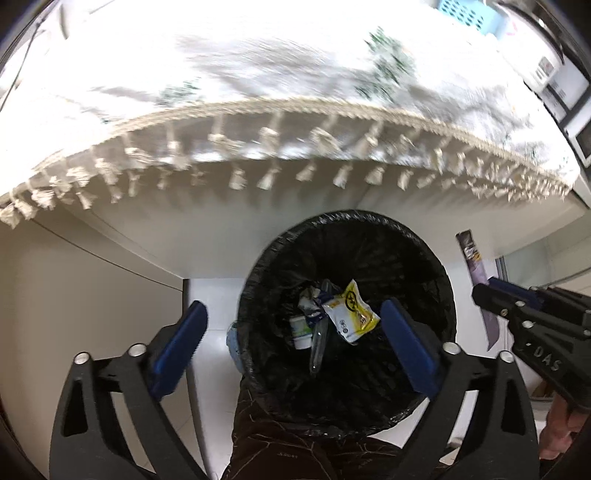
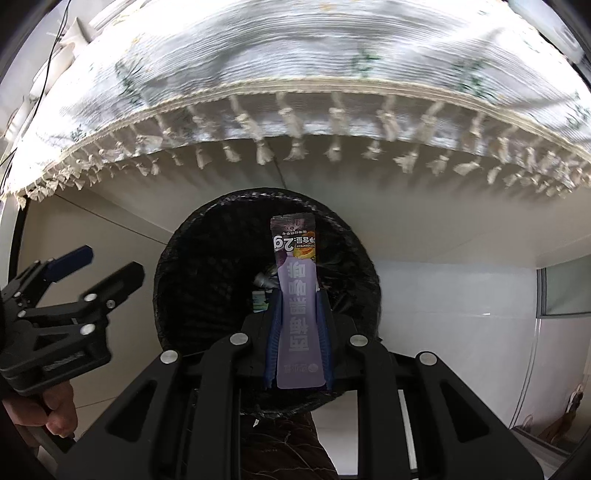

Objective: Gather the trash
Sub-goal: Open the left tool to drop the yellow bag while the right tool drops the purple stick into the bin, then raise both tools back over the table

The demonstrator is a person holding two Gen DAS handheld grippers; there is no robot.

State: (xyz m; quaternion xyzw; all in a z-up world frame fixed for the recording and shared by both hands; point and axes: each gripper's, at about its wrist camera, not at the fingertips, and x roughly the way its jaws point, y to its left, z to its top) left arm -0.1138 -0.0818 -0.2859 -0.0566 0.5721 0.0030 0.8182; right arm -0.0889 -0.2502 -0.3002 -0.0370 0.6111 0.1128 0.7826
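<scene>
A round bin with a black liner [image 1: 439, 266] [image 2: 177, 258] stands on the floor below the table edge. Inside lie a yellow and white packet [image 1: 351, 310], a small white bottle [image 1: 301, 328] and a clear plastic piece [image 1: 319, 339]. My left gripper [image 1: 293, 306] [image 2: 110, 264] hangs over the bin's mouth, open wide, with nothing touching its blue pads [image 1: 177, 343]. My right gripper [image 2: 299, 295] [image 1: 484, 291] is shut on a purple sachet [image 2: 297, 314] [image 1: 471, 254], held upright above the bin's mouth.
A table under a white fringed cloth [image 1: 295, 74] [image 2: 295, 55] overhangs the bin's far side. A blue basket [image 1: 465, 11] sits at the table's far right. A person's hand [image 2: 55, 417] and dark patterned trouser leg [image 1: 295, 450] are close to the bin.
</scene>
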